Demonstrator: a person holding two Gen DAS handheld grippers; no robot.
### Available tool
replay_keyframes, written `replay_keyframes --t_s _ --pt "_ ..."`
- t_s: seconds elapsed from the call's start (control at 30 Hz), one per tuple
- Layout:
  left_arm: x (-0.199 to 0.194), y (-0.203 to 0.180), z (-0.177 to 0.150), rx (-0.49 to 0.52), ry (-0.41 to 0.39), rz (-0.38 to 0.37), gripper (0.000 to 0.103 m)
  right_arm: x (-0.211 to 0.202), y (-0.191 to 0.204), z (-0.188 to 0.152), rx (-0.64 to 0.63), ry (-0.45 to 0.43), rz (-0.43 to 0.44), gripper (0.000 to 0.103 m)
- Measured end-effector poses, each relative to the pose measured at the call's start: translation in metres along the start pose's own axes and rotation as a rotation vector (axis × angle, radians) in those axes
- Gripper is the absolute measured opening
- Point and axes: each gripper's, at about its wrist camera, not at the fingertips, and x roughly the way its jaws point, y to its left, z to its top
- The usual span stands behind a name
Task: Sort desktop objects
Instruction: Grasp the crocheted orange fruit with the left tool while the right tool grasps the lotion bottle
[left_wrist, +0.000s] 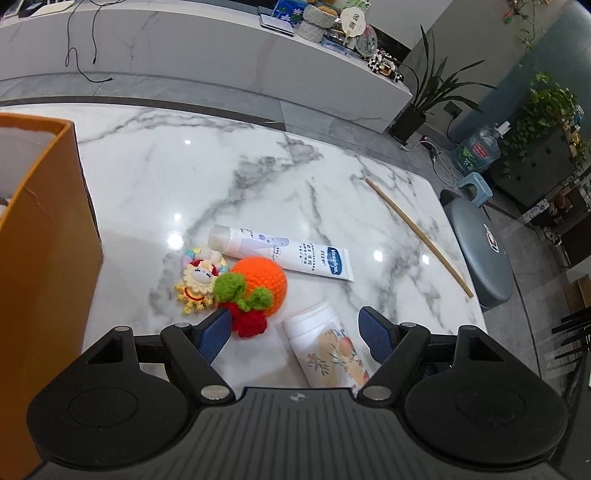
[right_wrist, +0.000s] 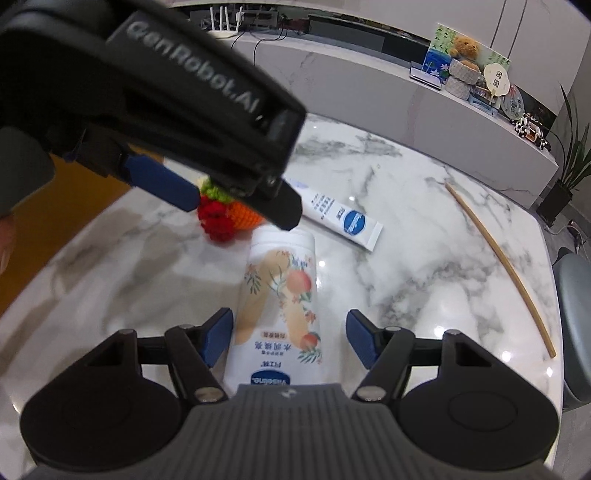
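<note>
Left gripper (left_wrist: 293, 325) jaws wide, nothing held, over the crochet orange (left_wrist: 255, 282); its housing in the right wrist view reads "GenRobot.AI". Right gripper (right_wrist: 290, 334) jaws wide, straddling a lying white Vaseline bottle (right_wrist: 279, 302), blue oval logo plus peach print; grip contact can't be confirmed. White Vaseline tube (left_wrist: 284, 254) lies just behind the orange on the marble table (left_wrist: 155, 166). Left wrist view only: orange box (left_wrist: 40, 236) at left, sun-face toy (left_wrist: 197, 282) touching the orange. Wooden stick (left_wrist: 417, 229) lies well apart to the right in both views.
</note>
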Motion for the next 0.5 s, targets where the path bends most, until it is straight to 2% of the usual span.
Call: replay_keyframes --t_s 0.07,0.3,0.5 --pt "0.002 0.001 0.000 -0.007 -0.008 0.011 0.089 -0.002 -0.004 0.000 0.019 0.013 0.022 0.054" --pt "0.010 0.003 -0.002 0.017 -0.023 0.073 0.089 -0.013 -0.023 -0.013 0.049 0.069 0.016 0.054" --pt "0.015 -0.005 -0.008 0.078 -0.045 0.099 0.089 -0.023 -0.048 -0.034 0.094 0.066 0.018 0.055"
